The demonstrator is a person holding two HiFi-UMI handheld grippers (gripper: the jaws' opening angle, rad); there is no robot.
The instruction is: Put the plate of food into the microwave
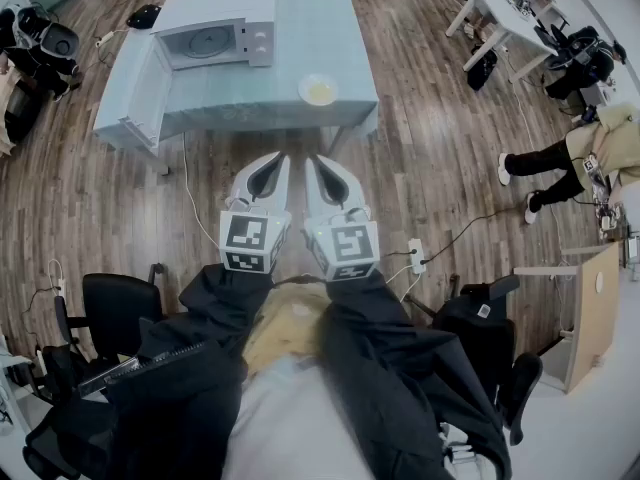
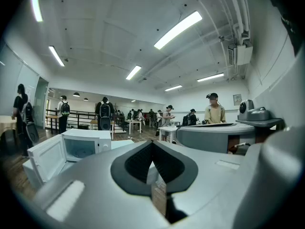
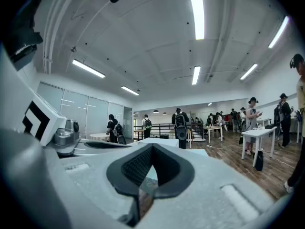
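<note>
A white plate of yellowish food (image 1: 318, 90) lies near the front edge of a pale blue table (image 1: 325, 33). To its left on the same table stands a white microwave (image 1: 215, 38) with its door (image 1: 148, 90) swung open to the left; the left gripper view also shows the microwave (image 2: 82, 146) with its cavity empty. Both grippers hang side by side over the wooden floor, short of the table. The left gripper (image 1: 279, 160) (image 2: 152, 144) is shut and empty. Beside it, the right gripper (image 1: 312, 162) (image 3: 152, 147) is shut and empty too.
Black office chairs stand at the lower left (image 1: 115, 310) and lower right (image 1: 482, 320). A power strip (image 1: 417, 255) with cables lies on the floor to the right. A seated person (image 1: 560, 160) and a white desk (image 1: 508, 23) are further right. Other people stand far back.
</note>
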